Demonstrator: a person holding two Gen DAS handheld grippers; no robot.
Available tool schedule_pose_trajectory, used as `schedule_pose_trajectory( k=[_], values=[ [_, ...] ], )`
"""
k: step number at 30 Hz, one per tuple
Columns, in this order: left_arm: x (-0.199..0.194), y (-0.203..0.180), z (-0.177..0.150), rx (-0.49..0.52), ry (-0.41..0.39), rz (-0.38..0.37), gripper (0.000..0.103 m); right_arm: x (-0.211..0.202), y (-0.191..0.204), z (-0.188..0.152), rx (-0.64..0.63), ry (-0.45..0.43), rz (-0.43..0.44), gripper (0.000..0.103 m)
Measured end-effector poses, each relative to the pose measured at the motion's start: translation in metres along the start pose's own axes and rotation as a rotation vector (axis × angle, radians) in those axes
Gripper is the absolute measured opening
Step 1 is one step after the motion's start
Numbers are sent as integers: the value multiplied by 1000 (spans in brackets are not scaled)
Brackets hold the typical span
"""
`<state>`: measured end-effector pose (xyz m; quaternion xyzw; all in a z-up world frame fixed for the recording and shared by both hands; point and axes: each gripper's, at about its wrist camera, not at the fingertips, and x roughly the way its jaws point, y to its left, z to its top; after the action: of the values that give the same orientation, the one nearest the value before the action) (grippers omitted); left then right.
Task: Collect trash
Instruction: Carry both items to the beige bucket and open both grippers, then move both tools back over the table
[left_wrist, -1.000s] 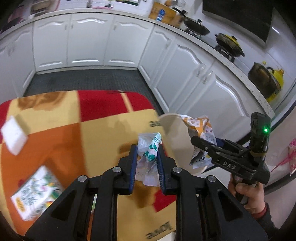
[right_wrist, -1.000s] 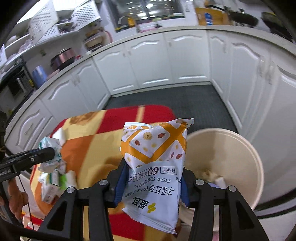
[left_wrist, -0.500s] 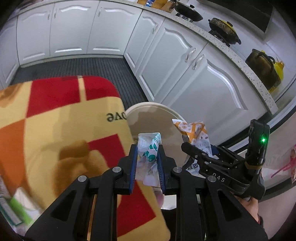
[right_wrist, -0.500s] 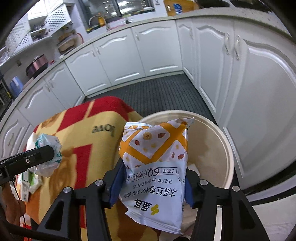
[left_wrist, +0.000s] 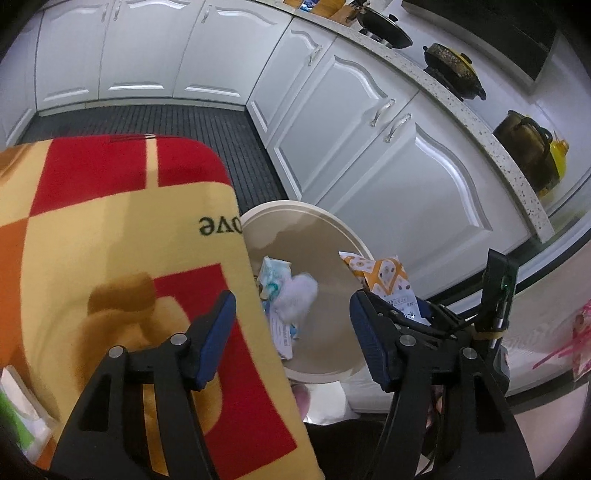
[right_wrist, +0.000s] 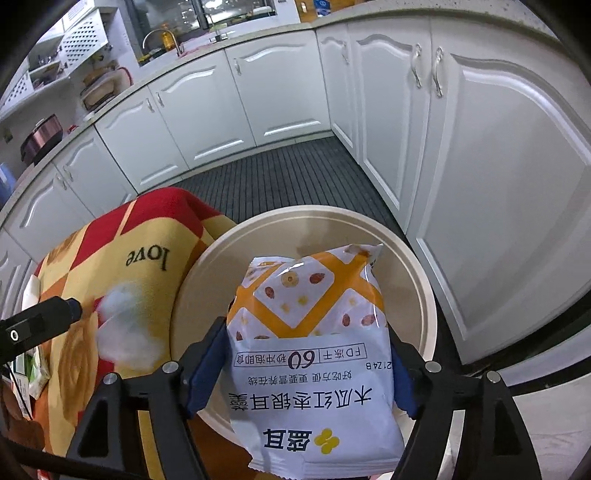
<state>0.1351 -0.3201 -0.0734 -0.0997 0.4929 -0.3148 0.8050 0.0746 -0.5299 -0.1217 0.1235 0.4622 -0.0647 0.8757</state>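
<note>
My left gripper (left_wrist: 291, 299) hangs over the beige bin (left_wrist: 332, 221) at the table's edge, jaws opening and nothing between the pads. The crumpled white wrapper (left_wrist: 297, 299) is a blur below them, inside the bin. In the right wrist view that wrapper (right_wrist: 125, 328) blurs beside the left fingertip (right_wrist: 55, 314). My right gripper (right_wrist: 306, 339) holds the orange-and-white snack bag (right_wrist: 310, 332) upright over the bin (right_wrist: 406, 251). Its jaws are opening, and both pads still touch the bag's sides. The bag (left_wrist: 384, 280) also shows in the left wrist view.
A red, yellow and orange checked cloth (left_wrist: 110, 240) covers the table left of the bin. Paper scraps (left_wrist: 280, 332) lie in the bin. White cabinets (right_wrist: 498, 184) stand close on the right, with a dark ribbed floor mat (right_wrist: 288, 173) beyond. Pots (left_wrist: 454, 70) sit on the counter.
Both grippers moved from above the table to over the bin. The left jaws opened and let go of the crumpled wrapper. The right jaws spread wider around the snack bag.
</note>
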Motion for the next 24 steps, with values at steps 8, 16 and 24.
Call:
schedule_pose_trajectory(
  k=[8, 16, 24],
  values=[
    [-12, 4, -5, -3, -13, 25, 63, 0, 0, 1, 21, -1, 10, 78],
    [-23, 4, -10, 25, -40, 61, 63, -4, -1, 1, 44, -21, 36, 82],
    [-29, 9, -16, 31, -59, 115, 63, -12, 5, -2, 32, -20, 43, 82]
  ],
)
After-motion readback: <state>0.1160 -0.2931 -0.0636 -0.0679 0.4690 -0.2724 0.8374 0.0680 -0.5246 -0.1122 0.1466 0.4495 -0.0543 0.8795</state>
